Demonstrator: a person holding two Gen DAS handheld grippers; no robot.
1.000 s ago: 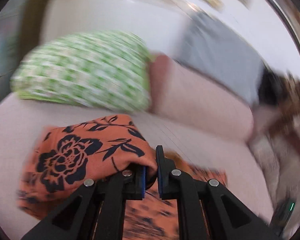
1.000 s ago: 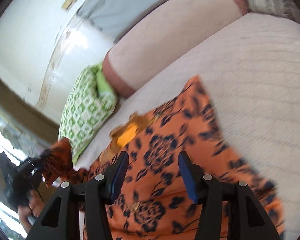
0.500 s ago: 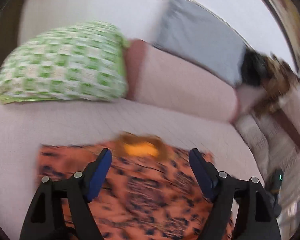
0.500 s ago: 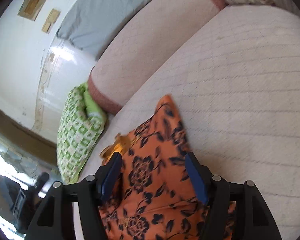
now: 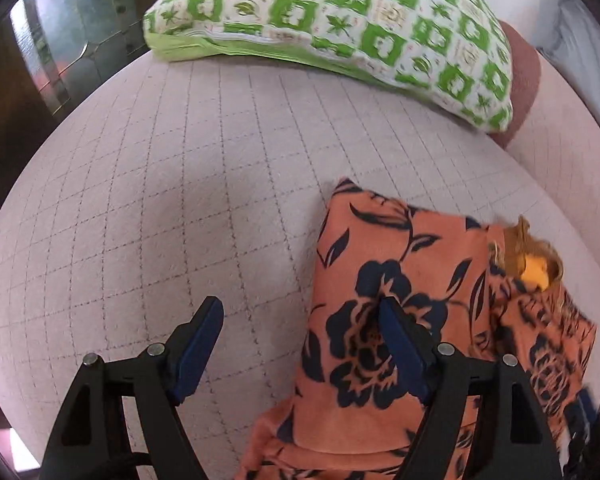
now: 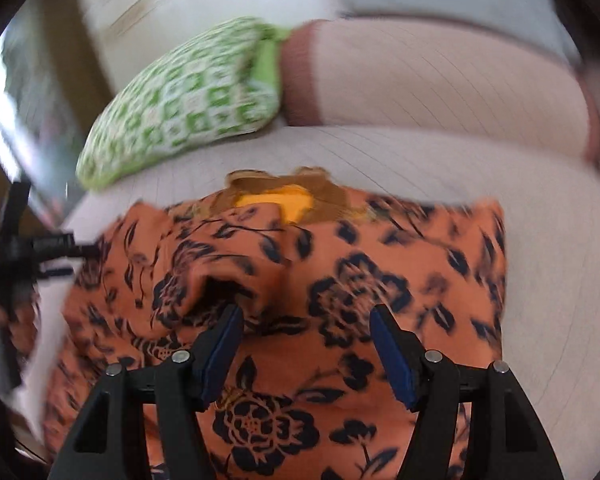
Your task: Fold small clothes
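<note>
An orange garment with black flowers (image 5: 384,300) lies on the pale quilted sofa seat (image 5: 180,200), its left side folded over onto the body. Its yellow-lined neckline (image 5: 534,268) points toward the sofa back. My left gripper (image 5: 300,336) is open and empty, just above the garment's left edge, with its right finger over the fabric. In the right wrist view the garment (image 6: 340,280) fills the lower half, neckline (image 6: 276,202) at the far side. My right gripper (image 6: 306,344) is open and empty above the garment's middle. The left gripper (image 6: 20,256) shows at the left edge.
A green and white checked pillow (image 5: 340,12) lies at the far end of the seat against the pink backrest (image 6: 440,92). A dark wooden door with glass (image 5: 40,60) stands beyond the sofa's left end.
My left gripper let go of the garment's left side, which it had folded over, opened wide and swung left. My right gripper stayed open and moved over the garment's middle.
</note>
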